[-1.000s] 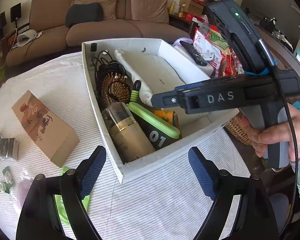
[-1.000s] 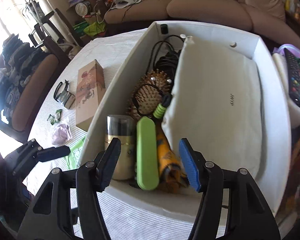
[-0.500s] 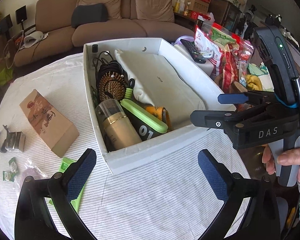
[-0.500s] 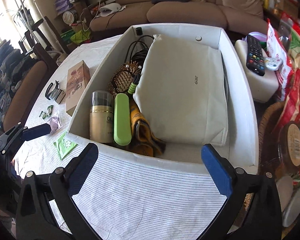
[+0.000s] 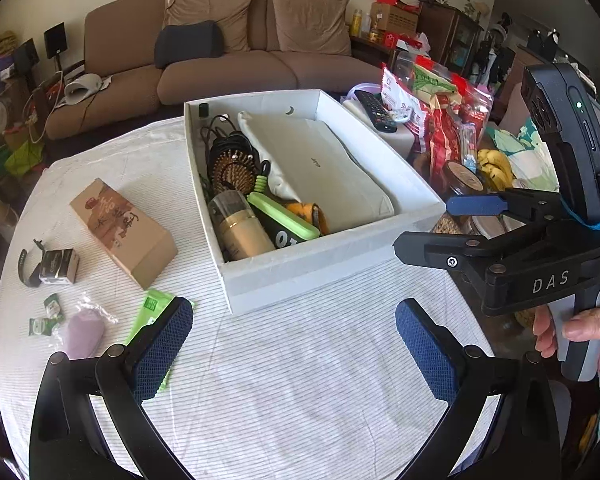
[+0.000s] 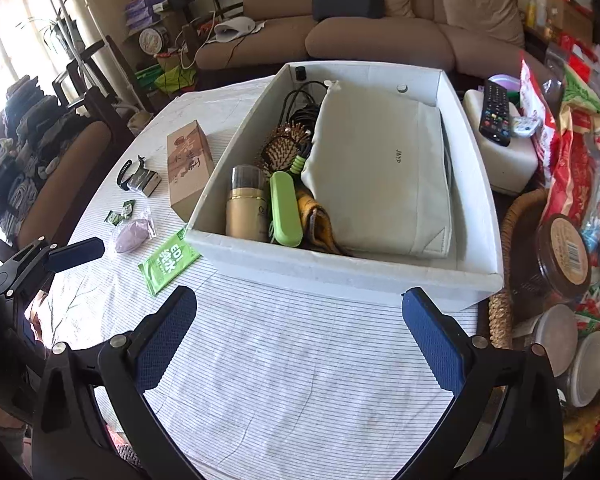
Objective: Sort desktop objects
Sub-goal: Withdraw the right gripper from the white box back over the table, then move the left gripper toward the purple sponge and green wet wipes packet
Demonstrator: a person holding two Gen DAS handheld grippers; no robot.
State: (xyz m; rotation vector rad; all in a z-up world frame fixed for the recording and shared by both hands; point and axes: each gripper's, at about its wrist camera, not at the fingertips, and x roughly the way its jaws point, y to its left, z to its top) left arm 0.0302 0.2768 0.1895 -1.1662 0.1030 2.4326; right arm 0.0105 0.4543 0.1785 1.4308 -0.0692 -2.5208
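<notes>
A white box (image 5: 320, 268) (image 6: 340, 276) on the striped tablecloth holds a grey pouch (image 6: 384, 168), a hairbrush (image 6: 284, 148), a gold bottle (image 6: 246, 208), a green case (image 6: 285, 208) and black cables. Left of it lie a brown carton (image 5: 120, 228) (image 6: 190, 164), a green sachet (image 6: 168, 258) (image 5: 150, 312), a purple packet (image 6: 134, 230), small green candies (image 5: 46, 316) and a watch with a small box (image 5: 52, 266). My left gripper (image 5: 294, 344) is open and empty, in front of the box. My right gripper (image 6: 298, 340) is open and empty, also in front of the box.
Right of the box stand snack bags (image 5: 440, 120), a remote (image 6: 496, 112) on a white container, bananas (image 5: 496, 164), jars (image 6: 564, 256) and a wicker basket (image 6: 508, 240). A sofa (image 5: 228, 60) is behind the table. A chair (image 6: 48, 184) stands at the table's left.
Both grippers have pulled back from the box toward the table's near edge. The right gripper's fingers have opened wide after hovering over the green case in the box.
</notes>
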